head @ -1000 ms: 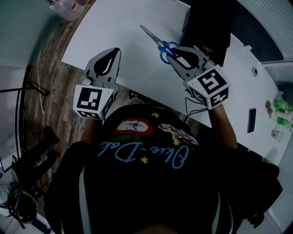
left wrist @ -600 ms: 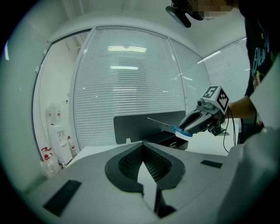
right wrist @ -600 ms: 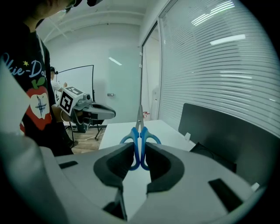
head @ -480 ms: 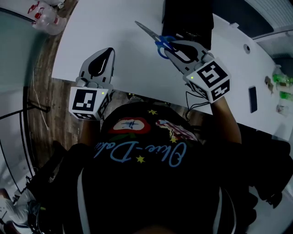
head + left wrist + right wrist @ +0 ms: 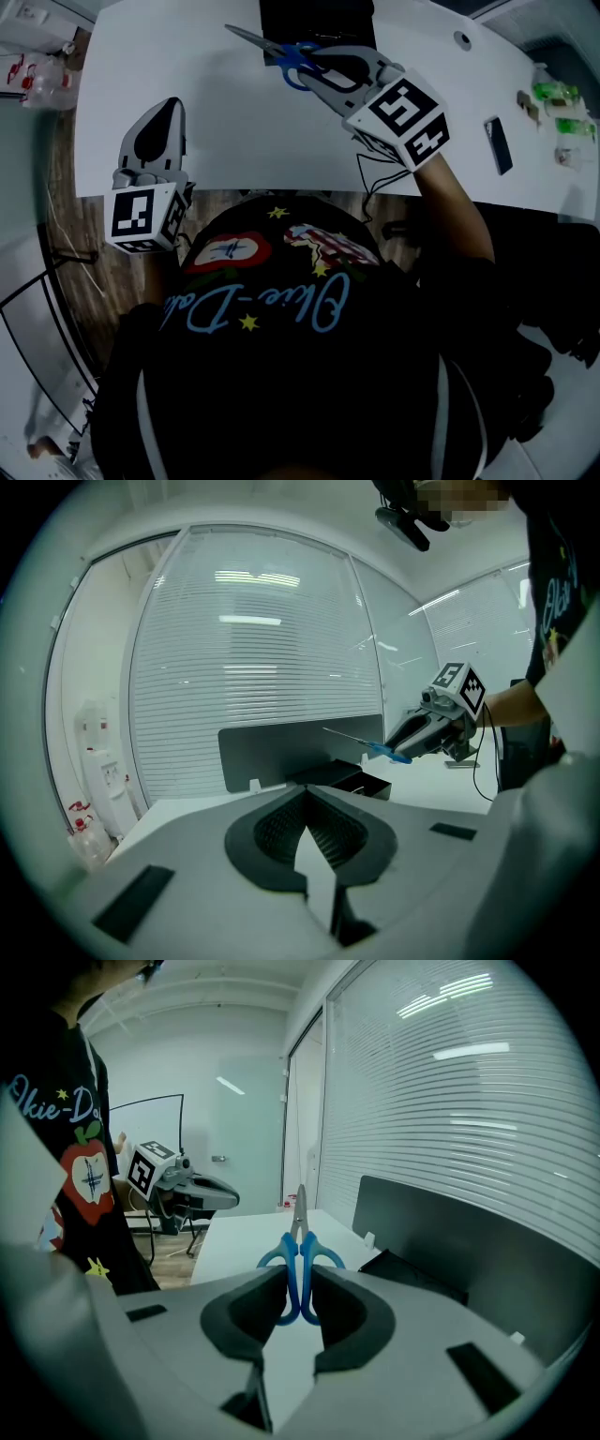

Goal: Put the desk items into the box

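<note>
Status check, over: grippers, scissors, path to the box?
Left gripper shut, empty. Right gripper shut on blue-handled metal scissors, in the air near the black open box. No obstruction seen.

The left gripper (image 5: 169, 108) sits at the left of the head view and points toward the top of the frame, its jaws closed together with nothing between them. The right gripper (image 5: 311, 64) reaches to the upper middle on an outstretched forearm (image 5: 457, 211), angled up and left. Its jaws are clamped on the blue handles of the scissors (image 5: 298, 1241).
</note>
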`<state>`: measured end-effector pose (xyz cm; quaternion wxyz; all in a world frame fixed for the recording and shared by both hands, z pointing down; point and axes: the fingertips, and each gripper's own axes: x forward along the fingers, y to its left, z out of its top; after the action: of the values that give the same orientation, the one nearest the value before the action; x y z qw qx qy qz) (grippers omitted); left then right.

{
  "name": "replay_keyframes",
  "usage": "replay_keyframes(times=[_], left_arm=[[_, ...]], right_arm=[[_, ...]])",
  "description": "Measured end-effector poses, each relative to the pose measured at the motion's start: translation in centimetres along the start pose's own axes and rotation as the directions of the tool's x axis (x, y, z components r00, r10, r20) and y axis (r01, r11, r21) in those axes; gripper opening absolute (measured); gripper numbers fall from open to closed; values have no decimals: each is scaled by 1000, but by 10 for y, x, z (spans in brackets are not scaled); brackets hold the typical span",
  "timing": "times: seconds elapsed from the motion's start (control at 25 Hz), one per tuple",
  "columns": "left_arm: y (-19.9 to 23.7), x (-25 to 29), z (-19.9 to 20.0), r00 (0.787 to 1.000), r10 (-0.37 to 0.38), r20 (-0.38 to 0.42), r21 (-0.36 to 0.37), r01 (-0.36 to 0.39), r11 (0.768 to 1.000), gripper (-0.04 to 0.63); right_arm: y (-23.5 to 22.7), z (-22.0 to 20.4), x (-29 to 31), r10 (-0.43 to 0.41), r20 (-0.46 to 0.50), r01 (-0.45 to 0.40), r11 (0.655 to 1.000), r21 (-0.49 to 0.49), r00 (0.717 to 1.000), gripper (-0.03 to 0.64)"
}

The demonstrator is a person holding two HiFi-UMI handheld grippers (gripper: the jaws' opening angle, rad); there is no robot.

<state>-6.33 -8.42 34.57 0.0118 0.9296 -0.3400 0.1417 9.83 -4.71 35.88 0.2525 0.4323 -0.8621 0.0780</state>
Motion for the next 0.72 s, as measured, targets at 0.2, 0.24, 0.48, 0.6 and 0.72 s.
replay_keyframes(times=[0.2,0.24,0.48,0.6,0.72], left_arm=[[3,2,-2,1000,-16,-4,10,16,1000,8],[3,3,-2,1000,-13,-5,8,13,1000,8],[-10,13,3,1000,-9,6,-3,9,1000,8],[-3,-1,8,998,-24,50,-9,25,1000,8],[0,-9,8,998,-23,58,-14,24,1000,8]], right_arm=[[-6,-4,1,-19,-12,19,1000,10,1000,91],[-7,-5,0,-21,-14,21,1000,10,1000,91],[-20,-13,-9,-19,-5,19,1000,19,1000,91],[-9,-4,-3,-22,-5,22,1000,4,1000,91],[-2,0,0,-19,-12,19,1000,-5,1000,91]])
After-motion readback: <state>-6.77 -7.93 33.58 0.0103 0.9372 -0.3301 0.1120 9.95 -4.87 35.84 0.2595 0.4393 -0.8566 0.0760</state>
